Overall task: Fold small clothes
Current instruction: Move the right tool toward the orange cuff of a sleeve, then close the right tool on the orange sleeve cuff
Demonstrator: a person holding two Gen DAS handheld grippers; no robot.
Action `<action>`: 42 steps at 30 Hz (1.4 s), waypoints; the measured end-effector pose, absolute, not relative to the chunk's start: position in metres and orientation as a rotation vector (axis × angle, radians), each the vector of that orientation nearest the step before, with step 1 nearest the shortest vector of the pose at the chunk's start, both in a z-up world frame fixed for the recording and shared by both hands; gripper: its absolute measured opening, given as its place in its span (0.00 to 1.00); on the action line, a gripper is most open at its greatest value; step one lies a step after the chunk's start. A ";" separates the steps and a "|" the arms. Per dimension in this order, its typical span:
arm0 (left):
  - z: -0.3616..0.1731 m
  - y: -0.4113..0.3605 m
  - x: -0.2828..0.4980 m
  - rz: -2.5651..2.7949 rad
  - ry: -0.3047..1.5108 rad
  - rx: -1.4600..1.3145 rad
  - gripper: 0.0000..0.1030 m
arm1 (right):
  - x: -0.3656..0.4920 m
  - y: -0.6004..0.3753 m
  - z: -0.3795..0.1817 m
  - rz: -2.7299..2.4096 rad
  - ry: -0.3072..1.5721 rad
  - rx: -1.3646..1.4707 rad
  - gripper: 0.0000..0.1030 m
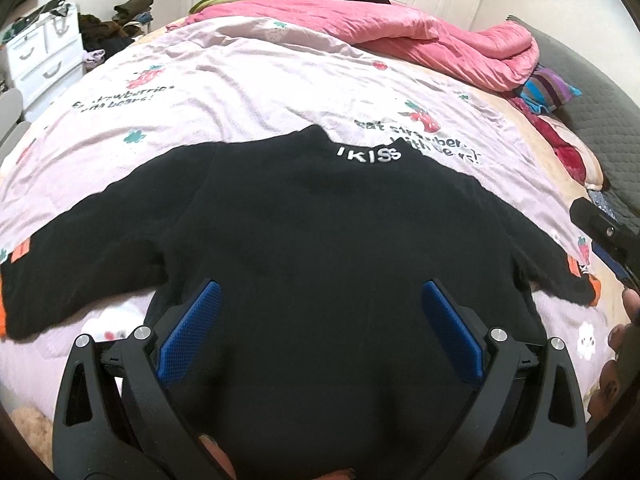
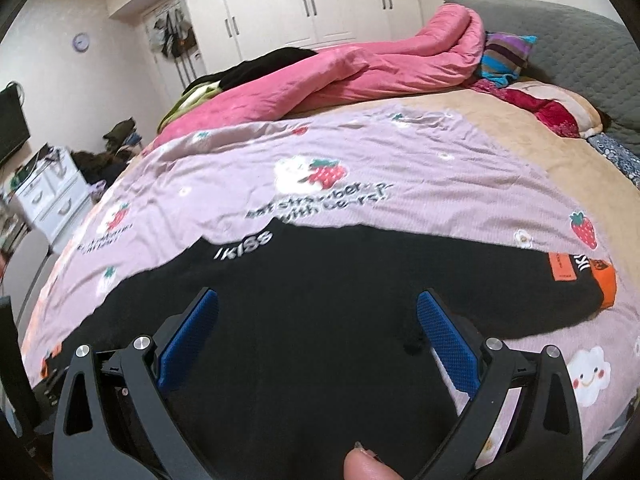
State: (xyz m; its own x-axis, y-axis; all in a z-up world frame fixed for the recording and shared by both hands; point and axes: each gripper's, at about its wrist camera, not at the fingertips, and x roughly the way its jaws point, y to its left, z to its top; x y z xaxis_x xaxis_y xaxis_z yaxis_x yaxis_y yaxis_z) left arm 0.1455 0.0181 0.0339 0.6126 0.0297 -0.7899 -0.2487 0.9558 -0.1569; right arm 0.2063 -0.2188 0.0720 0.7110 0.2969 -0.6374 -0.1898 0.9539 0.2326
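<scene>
A small black sweater with white "IKISS" lettering at the collar lies spread flat on the bed, sleeves out to both sides, orange cuffs at the ends. My left gripper is open, its blue pads wide apart above the sweater's lower body. In the right wrist view the sweater fills the lower frame, its right sleeve ending in an orange cuff. My right gripper is open above the body, holding nothing. It also shows at the left wrist view's right edge.
The sweater lies on a lilac strawberry-print sheet. A pink quilt is bunched at the far side, with a striped pillow and grey headboard to the right. White drawers stand left of the bed.
</scene>
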 end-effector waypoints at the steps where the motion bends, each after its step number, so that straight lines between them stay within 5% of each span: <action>1: 0.034 0.017 0.150 0.165 0.900 -0.260 0.91 | 0.209 -0.220 0.072 0.265 0.729 0.155 0.96; 42: 0.005 -0.050 0.239 0.066 0.930 -0.169 0.91 | 0.255 -0.455 -0.032 -0.352 0.836 0.656 0.96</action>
